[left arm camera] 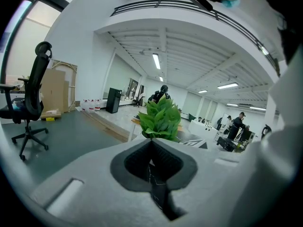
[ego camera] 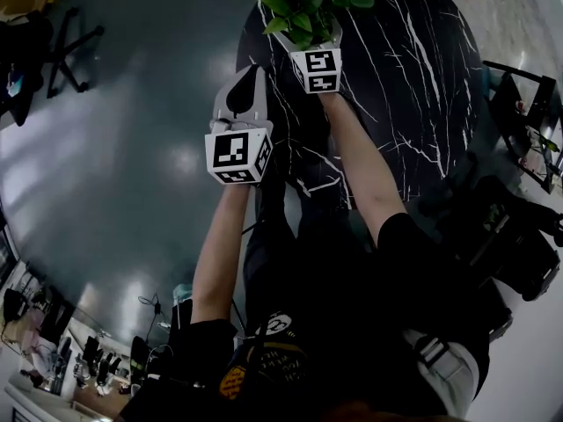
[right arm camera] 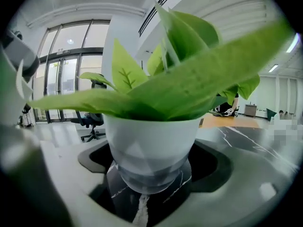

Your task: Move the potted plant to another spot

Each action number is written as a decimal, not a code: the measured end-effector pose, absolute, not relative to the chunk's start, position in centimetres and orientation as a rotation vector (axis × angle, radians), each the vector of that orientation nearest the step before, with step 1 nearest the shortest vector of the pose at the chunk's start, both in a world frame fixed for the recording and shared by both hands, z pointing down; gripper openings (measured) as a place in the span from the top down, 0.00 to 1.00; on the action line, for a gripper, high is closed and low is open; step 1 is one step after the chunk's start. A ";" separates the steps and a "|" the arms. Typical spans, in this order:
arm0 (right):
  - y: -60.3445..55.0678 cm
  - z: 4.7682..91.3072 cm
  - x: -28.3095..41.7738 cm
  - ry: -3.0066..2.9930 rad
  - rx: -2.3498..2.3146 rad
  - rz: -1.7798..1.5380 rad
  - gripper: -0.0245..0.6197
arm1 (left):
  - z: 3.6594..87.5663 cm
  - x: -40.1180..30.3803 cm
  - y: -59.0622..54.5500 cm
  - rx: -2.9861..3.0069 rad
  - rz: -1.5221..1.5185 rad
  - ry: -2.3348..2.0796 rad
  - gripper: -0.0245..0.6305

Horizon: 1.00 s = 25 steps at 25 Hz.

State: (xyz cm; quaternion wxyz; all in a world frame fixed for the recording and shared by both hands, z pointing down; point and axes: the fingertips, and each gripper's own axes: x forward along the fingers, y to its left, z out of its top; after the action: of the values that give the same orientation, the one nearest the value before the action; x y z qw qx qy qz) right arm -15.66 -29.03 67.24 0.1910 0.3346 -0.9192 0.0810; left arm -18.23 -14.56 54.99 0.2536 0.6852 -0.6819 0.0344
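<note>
A potted plant [ego camera: 308, 3] with broad green leaves in a white pot [right arm camera: 149, 145] stands near the far left rim of a round black marble table [ego camera: 413, 86]. My right gripper [ego camera: 310, 44] reaches under the leaves, its jaws standing either side of the pot. In the right gripper view [right arm camera: 151, 174] a gap shows beside the pot, so it is open. My left gripper [ego camera: 253, 76] hovers at the table's left edge, nearer to me, shut and empty. In the left gripper view [left arm camera: 152, 150] the plant [left arm camera: 161, 119] stands a short way ahead.
An office chair [ego camera: 66, 51] stands on the dark floor to the left, also seen as a chair [left arm camera: 31, 103] in the left gripper view. Dark equipment [ego camera: 528, 121] crowds the table's right side. People [left arm camera: 239, 124] stand far across the room.
</note>
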 end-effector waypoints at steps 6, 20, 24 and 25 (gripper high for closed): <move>-24.7 67.5 -16.1 -2.580 0.873 0.221 0.22 | 55.0 -17.9 -13.2 1.875 0.110 -1.842 0.96; -16.5 67.6 -10.1 -2.523 0.992 0.249 0.22 | 56.6 -15.2 -7.5 1.939 0.150 -1.724 0.96; -17.1 67.6 -4.4 -2.457 1.128 0.276 0.22 | 56.4 -12.4 -7.5 2.000 0.157 -1.651 0.96; -17.5 67.5 -2.8 -2.441 1.161 0.281 0.22 | 56.4 -11.5 -7.7 2.014 0.158 -1.633 0.96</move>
State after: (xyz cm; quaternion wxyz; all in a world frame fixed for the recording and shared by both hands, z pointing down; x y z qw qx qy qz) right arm -2.78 -17.47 67.49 0.2103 0.4178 -0.8781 0.1011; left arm -11.50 -7.74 56.43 0.2686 0.7467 -0.6057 0.0588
